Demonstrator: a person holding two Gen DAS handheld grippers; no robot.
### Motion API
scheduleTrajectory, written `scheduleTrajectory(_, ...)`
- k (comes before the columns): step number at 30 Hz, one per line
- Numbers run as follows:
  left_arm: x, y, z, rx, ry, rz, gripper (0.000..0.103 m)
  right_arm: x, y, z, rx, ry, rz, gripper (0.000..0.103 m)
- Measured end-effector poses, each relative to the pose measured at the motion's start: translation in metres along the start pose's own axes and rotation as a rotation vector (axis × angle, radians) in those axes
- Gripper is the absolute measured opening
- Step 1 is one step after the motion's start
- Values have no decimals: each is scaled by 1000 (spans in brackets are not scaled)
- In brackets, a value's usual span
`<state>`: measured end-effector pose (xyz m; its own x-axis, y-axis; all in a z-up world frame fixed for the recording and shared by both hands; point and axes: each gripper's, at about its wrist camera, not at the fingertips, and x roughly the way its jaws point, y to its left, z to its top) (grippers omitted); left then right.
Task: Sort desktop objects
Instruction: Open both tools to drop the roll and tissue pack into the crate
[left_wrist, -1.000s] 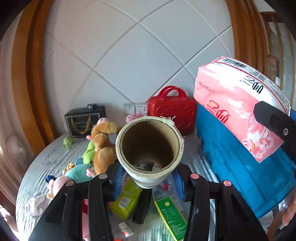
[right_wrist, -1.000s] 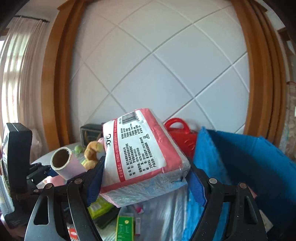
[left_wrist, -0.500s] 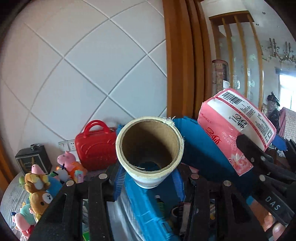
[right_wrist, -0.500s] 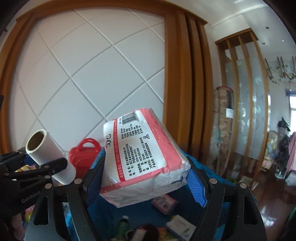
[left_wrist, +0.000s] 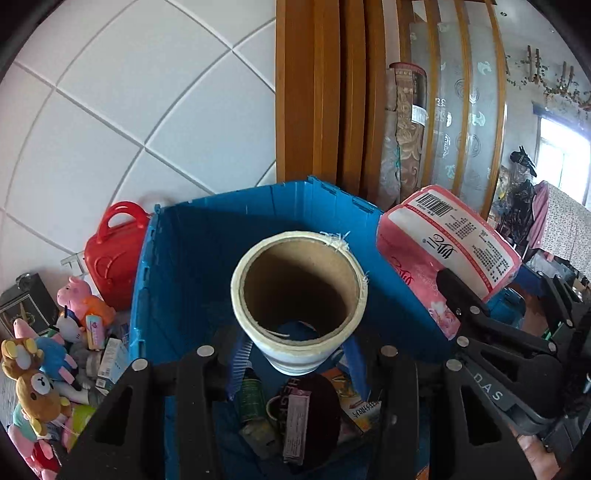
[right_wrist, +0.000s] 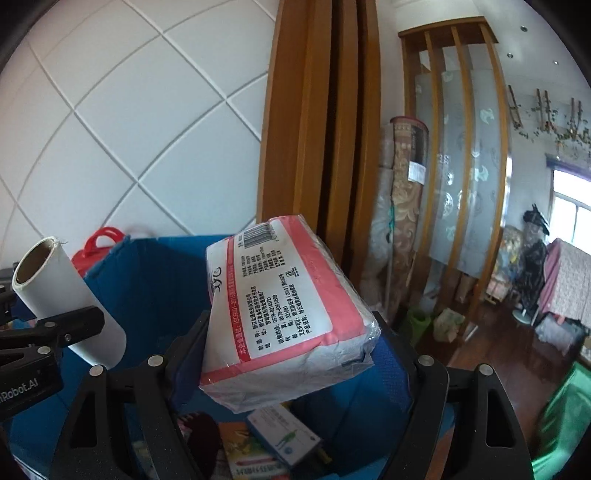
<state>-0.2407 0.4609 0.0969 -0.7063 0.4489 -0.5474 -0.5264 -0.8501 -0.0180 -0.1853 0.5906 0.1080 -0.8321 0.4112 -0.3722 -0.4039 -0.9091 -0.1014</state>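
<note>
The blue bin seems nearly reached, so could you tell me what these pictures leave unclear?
- Left wrist view: the roll and left claw hide much of the blue bin floor.
- Right wrist view: the tissue pack covers the bin's middle.
- Both views: the bottom edge cuts off the bin's near wall.

Roll (left_wrist: 299, 299): white, brown cardboard core, open end facing camera, clamped tilted above bin.
Tissue pack (right_wrist: 288, 314): pink-white, plastic-wrapped, barcoded, held tilted at roll's 3 o'clock.
Bin (left_wrist: 236, 229): blue, open, holding small boxes.
</note>
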Motion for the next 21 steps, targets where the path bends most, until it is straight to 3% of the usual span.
scheduleTrajectory(5,17,-7,-3,-3,53,10,45,19,-5,-6,-18,82,-8,81)
scheduleTrajectory(13,29,-6,-6,-27,97,24,47,30,-9,-10,-42,102,12,81)
scheduleTrajectory(15,27,-5,-6,-28,87,24,64,33,-10,-9,-49,104,19,83)
scheduleTrajectory(17,25,-3,-7,-36,72,22,71,33,-8,-9,-53,96,13,84)
scheduleTrajectory(21,21,4,-8,-49,57,39,73,27,-9,-5,-48,58,6,102)
